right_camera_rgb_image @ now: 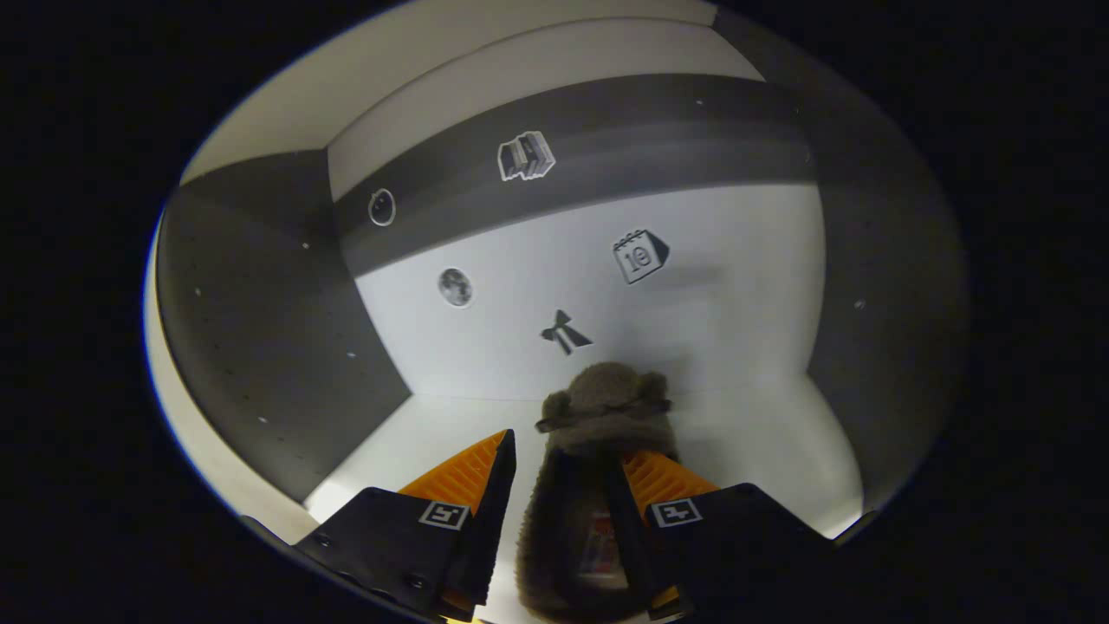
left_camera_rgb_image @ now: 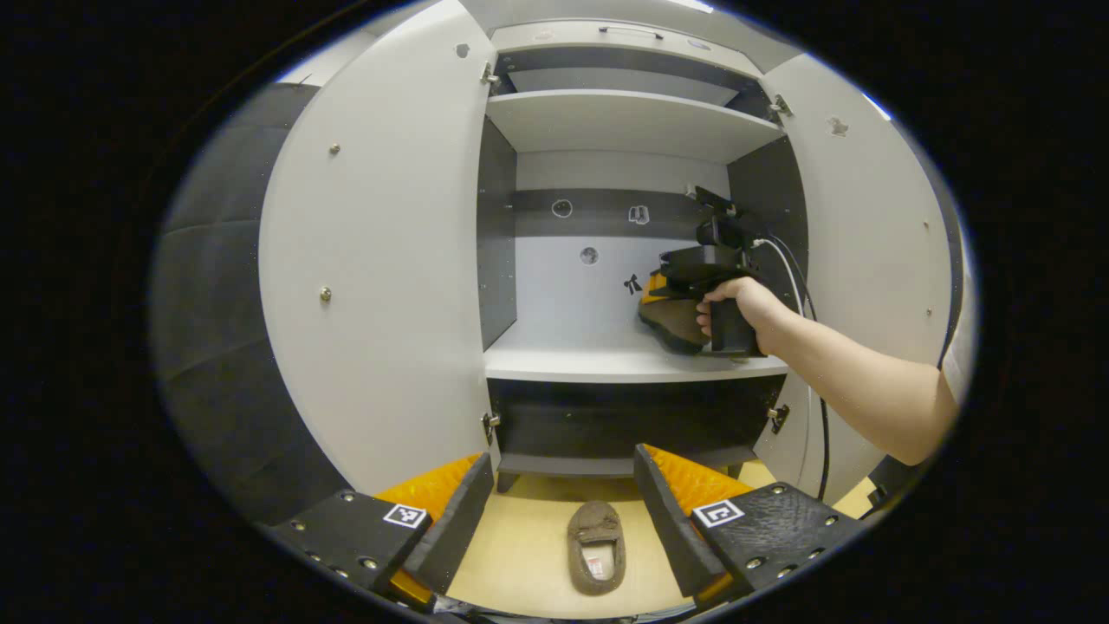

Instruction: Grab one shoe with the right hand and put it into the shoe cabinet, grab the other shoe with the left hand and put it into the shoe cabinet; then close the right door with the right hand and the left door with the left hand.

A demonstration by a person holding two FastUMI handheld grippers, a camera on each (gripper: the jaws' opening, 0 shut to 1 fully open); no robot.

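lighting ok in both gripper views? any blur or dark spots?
Left gripper view: evenly lit and sharp, strong fisheye bowing of the cabinet doors, slipper on the floor clear. Right gripper view: dimmer inside the cabinet, the held slipper dark with little detail, back-wall stickers readable.

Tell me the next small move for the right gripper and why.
Probably lower the slipper onto the shelf and open the right gripper. It is already deep inside the cabinet near the back wall, with the slipper between its fingers. The other slipper lies on the floor before the left gripper.
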